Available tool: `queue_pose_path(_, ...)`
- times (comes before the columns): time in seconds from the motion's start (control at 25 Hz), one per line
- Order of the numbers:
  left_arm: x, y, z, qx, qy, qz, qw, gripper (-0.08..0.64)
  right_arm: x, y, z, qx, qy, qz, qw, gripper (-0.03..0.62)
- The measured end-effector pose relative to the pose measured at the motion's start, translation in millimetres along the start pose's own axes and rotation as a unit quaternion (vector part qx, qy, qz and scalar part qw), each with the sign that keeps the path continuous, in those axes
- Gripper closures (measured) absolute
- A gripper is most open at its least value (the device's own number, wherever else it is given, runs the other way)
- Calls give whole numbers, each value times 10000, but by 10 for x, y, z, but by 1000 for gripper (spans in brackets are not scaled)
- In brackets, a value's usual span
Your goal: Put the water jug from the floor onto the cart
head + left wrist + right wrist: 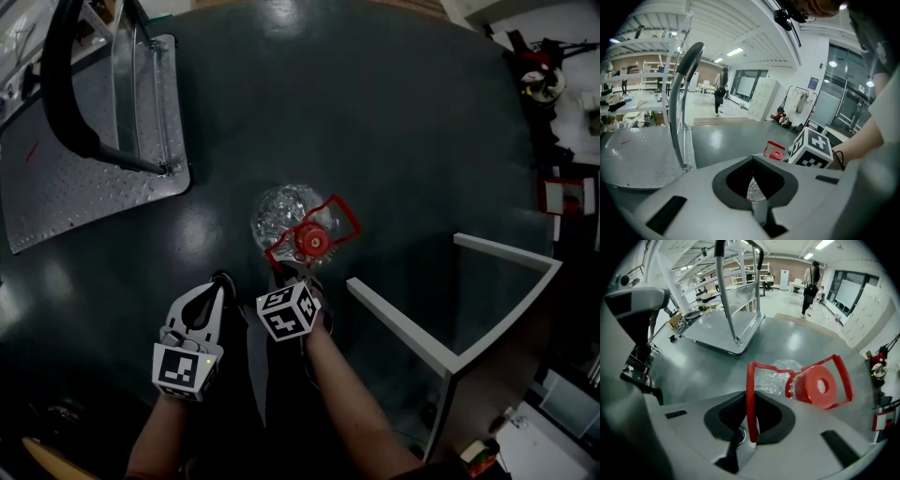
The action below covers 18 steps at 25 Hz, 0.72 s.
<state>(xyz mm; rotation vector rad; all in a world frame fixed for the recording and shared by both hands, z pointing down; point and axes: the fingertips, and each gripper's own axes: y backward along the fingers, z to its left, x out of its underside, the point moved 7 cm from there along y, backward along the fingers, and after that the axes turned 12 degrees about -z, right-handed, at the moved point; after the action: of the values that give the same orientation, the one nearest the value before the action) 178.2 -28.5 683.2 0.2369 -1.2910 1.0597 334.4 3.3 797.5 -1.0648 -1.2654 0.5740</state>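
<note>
A clear water jug point(279, 216) with a red cap point(311, 241) and a red wire-like handle point(336, 221) stands on the dark floor. My right gripper point(298, 277) points steeply down at it and is shut on the near bar of the red handle point(751, 399), which runs between the jaws; the cap point(819, 386) sits just beyond. My left gripper point(222, 281) hovers shut beside the jug's left side, holding nothing, and the jug point(754, 190) shows through its jaw notch. The grey metal cart point(84, 178) with a black push handle point(61, 84) stands at upper left.
A white open frame point(450, 356) stands on the floor close to the right of my right arm. Cluttered shelves and gear point(553, 112) line the right edge. A person point(809, 275) walks far off in the hall behind the cart point(726, 333).
</note>
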Motion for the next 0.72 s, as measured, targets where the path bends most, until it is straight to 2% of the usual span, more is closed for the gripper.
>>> queue_pose_path(0.36, -12, 77, -170, -81, -25, -54, 9999, 554, -38, 251, -116, -495, -334, -261, 9979, 563)
queue_pose_path(0.52, -60, 172, -279, -207, -55, -124, 9997, 554, -8, 445, -135, -916, -728, -518, 9918, 563)
queue_pose_path(0.72, -172, 453, -497, -479, 11, -323, 9983, 553, 11, 833, -38, -1257, -907, -752, 9850, 563)
